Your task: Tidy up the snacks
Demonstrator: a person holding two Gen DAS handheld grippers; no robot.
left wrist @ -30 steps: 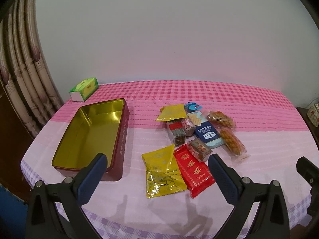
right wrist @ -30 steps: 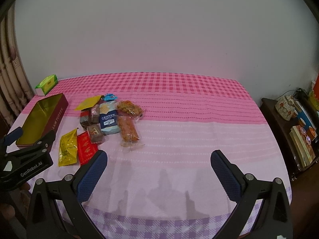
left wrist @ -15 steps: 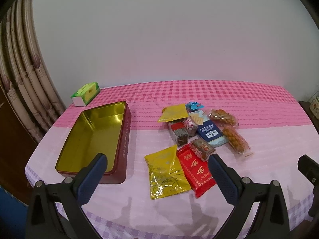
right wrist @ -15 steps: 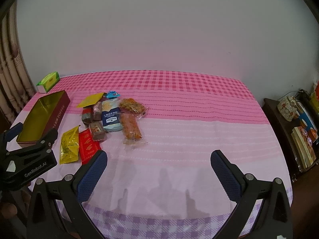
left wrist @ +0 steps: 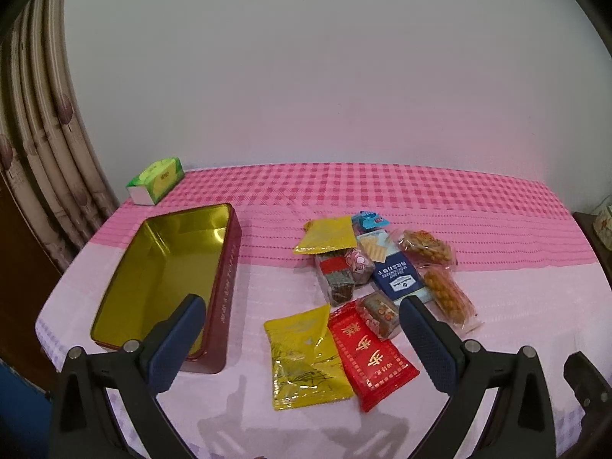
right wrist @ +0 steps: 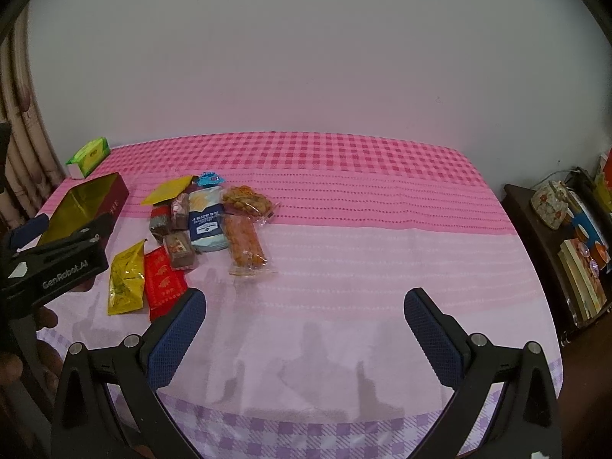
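An open red tin [left wrist: 160,267] with a gold inside lies empty at the left of the pink tablecloth. Right of it is a heap of snack packets: a yellow packet [left wrist: 306,359], a red packet [left wrist: 367,352], a blue cracker pack [left wrist: 396,273], orange snack bags [left wrist: 445,294] and small brown cakes [left wrist: 336,279]. My left gripper [left wrist: 302,329] hovers open above the yellow and red packets, holding nothing. My right gripper [right wrist: 306,323] is open over bare cloth, right of the heap [right wrist: 202,222]. The tin [right wrist: 86,206] is partly hidden behind the left gripper's body.
A green tissue box [left wrist: 157,179] stands at the table's far left corner, near a curtain [left wrist: 42,160]. A dark side cabinet [right wrist: 554,252] with books and a ceramic box stands to the right of the table. A hand [right wrist: 42,319] holds the left gripper.
Both grippers have drifted slightly forward and to the right over the table; the tin and snacks sit a little lower and closer in the left wrist view. Nothing was grasped.
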